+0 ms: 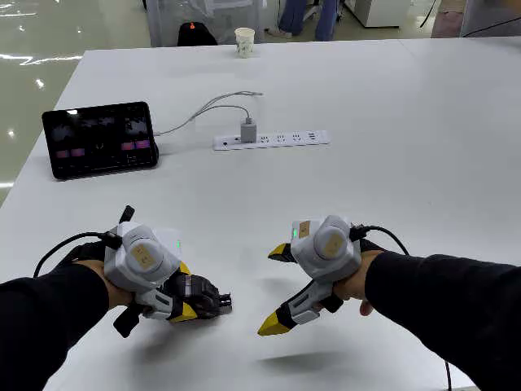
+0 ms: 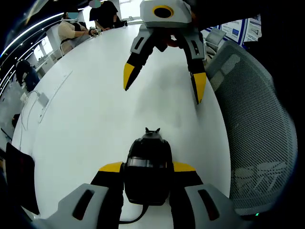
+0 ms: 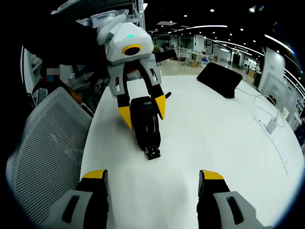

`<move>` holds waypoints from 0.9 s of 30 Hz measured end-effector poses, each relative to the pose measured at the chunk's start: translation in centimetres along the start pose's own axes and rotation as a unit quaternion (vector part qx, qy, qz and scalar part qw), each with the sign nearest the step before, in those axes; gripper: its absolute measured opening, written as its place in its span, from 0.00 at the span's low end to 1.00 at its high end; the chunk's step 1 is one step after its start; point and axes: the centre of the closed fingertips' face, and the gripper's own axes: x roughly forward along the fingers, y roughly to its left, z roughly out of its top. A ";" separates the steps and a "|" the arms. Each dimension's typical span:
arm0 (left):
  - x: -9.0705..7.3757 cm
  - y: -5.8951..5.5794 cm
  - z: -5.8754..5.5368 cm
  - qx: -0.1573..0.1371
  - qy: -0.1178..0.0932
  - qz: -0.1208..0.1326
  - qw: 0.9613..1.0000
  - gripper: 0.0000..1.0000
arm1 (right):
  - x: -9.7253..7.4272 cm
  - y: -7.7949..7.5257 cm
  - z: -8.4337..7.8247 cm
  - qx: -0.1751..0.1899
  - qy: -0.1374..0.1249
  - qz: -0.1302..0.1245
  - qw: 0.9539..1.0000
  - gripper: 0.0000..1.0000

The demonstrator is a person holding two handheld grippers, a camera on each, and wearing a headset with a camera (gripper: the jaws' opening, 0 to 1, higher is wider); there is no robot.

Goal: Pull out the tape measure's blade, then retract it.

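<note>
A black tape measure (image 1: 199,296) (image 2: 147,167) (image 3: 145,125) sits clamped between the yellow-tipped jaws of my left gripper (image 1: 186,292) (image 2: 147,167) (image 3: 142,110), just above the white table near its front edge. Its blade tip (image 2: 152,130) (image 3: 152,153) pokes out of the case, facing my right gripper; no length of blade is drawn out. My right gripper (image 1: 277,289) (image 3: 152,174) (image 2: 162,83) stands open a short way to the right of the tape, its jaws wide apart and pointed at the blade tip, holding nothing.
A dark tablet (image 1: 100,138) lies at the left. A white power strip (image 1: 271,139) with a charger and cable sits mid-table. A paper cup (image 1: 244,41) stands at the far edge. A mesh chair (image 2: 252,119) is beside the table.
</note>
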 end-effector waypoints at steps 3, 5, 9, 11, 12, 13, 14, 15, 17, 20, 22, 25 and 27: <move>0.0 0.0 0.0 0.003 0.002 -0.002 1.000 0.31 | 1.1 0.1 0.3 -0.014 0.009 0.002 1.000 0.70; 0.0 0.0 0.0 0.004 0.001 -0.003 1.000 0.31 | 1.9 0.1 0.3 -0.027 0.014 -0.002 1.000 0.65; 0.0 -0.1 -0.1 -0.002 -0.005 -0.006 1.000 0.31 | 3.0 0.5 0.7 -0.032 0.017 0.011 0.999 0.56; 0.1 0.0 -0.1 0.001 -0.003 -0.007 1.000 0.31 | 3.3 0.4 0.6 -0.038 0.020 0.010 0.999 0.51; 0.1 0.0 -0.1 0.001 -0.001 -0.006 1.000 0.31 | 3.4 0.3 0.7 -0.041 0.021 0.012 0.999 0.50; 0.2 0.0 -0.1 0.003 0.001 -0.006 1.000 0.31 | 3.5 0.2 0.8 -0.041 0.021 0.013 0.999 0.48; 0.2 0.0 -0.1 0.005 0.002 -0.006 1.000 0.31 | 3.7 0.2 0.9 -0.042 0.021 0.017 0.999 0.47; 0.2 0.0 -0.1 0.005 0.003 -0.006 1.000 0.31 | 3.8 0.2 1.0 -0.042 0.021 0.020 0.999 0.47; 0.3 0.0 -0.1 0.004 0.001 -0.006 1.000 0.31 | 4.2 0.4 0.9 -0.041 0.029 0.033 0.998 0.41; 0.3 0.0 0.0 0.004 -0.002 -0.006 1.000 0.31 | 4.7 0.5 0.6 -0.060 0.038 0.034 0.997 0.33; 0.3 0.0 0.0 0.001 -0.005 -0.006 1.000 0.31 | 5.1 0.4 0.6 -0.059 0.042 0.040 0.997 0.33; 0.4 0.0 0.1 -0.002 -0.007 -0.007 1.000 0.31 | 5.5 0.1 0.7 -0.067 0.048 0.036 0.996 0.28; 0.4 0.0 0.1 -0.001 -0.005 -0.007 1.000 0.31 | 5.7 0.0 0.7 -0.070 0.050 0.034 0.996 0.21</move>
